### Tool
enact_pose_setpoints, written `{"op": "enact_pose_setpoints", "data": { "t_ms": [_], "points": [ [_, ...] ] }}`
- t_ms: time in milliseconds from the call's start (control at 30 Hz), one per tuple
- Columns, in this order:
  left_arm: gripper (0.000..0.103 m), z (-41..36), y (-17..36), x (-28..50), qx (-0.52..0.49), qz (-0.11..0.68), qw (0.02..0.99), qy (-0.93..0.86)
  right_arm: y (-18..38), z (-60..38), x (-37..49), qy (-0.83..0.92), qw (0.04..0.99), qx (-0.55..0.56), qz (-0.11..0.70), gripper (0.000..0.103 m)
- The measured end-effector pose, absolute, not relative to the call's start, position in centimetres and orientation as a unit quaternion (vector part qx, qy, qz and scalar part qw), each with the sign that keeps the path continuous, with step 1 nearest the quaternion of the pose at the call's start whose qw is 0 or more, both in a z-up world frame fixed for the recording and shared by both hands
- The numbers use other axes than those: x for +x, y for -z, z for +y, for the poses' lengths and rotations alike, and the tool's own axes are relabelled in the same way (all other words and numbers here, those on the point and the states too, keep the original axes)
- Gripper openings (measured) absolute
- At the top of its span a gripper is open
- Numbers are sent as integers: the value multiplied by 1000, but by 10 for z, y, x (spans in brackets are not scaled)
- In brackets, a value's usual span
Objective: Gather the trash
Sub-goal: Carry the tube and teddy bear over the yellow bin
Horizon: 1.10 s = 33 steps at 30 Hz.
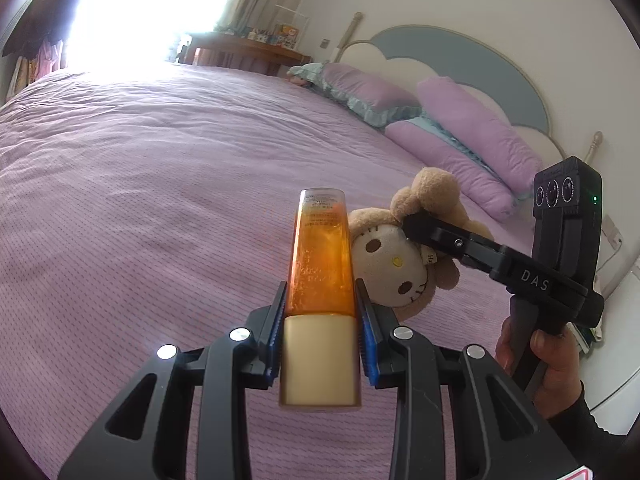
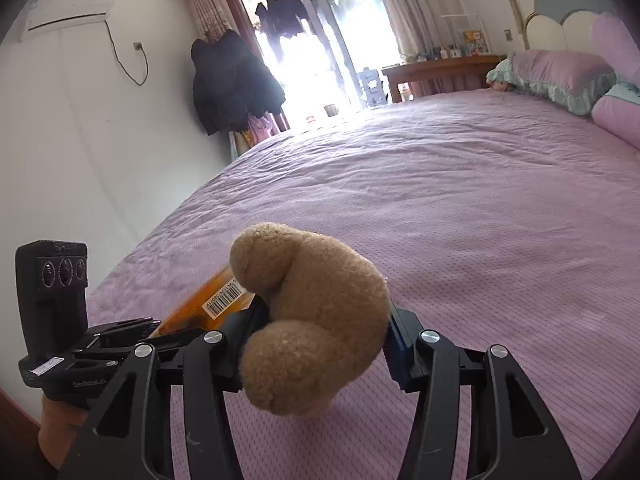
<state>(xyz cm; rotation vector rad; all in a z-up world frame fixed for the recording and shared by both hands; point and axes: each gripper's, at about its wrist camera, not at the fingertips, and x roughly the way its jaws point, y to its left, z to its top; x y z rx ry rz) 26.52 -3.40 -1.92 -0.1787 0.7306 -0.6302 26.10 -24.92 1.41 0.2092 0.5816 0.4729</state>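
Nearest my left wrist camera, the left gripper [image 1: 320,320] is clamped on an orange tube [image 1: 322,264], its blue pads [image 1: 370,344] pressing both sides just above the cream cap [image 1: 320,360], cap end toward the lens and crimped end pointing away over the bed [image 1: 160,180]. To the right of the tube, the right gripper [image 1: 412,226] holds a plush toy [image 1: 394,264] by its brown fleece hood, the toy hanging just beside the tube and clear of the bed; the hand [image 1: 548,364] on that gripper's handle shows at the right edge. In the right wrist view the same toy [image 2: 316,320] fills the space between the pads, which press into the fleece, so I read the grip as closed on it at a medium width. Progress, as I judge it: two items are lifted off the bed, and the purple cover in view carries nothing else loose apart from the pillows [image 1: 460,132] at the headboard. What remains is delivery: no bin, bag or other container appears in either view, so I cannot say where the items go. Whether the toy counts as trash I cannot tell. Limits: the tube's print is unreadable, the window [image 1: 140,8] is blown out to white, the bedside shelf [image 1: 256,46] holds small items too fine to identify, and the floor beside the bed is cut off.
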Motion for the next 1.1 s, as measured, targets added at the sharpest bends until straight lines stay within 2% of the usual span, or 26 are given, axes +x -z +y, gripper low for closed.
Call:
{"op": "enact_pose_setpoints", "data": {
  "t_ms": [467, 767, 1100],
  "points": [
    [32, -152, 19, 157, -19, 349, 838, 419, -15, -367, 103, -120, 942, 126, 287, 51],
    [32, -227, 30, 85, 22, 353, 791, 500, -2, -455, -36, 15, 950, 162, 268, 51],
    [32, -338, 100, 8, 97, 432, 702, 557, 57, -512, -126, 106, 927, 217, 288, 51]
  ]
}}
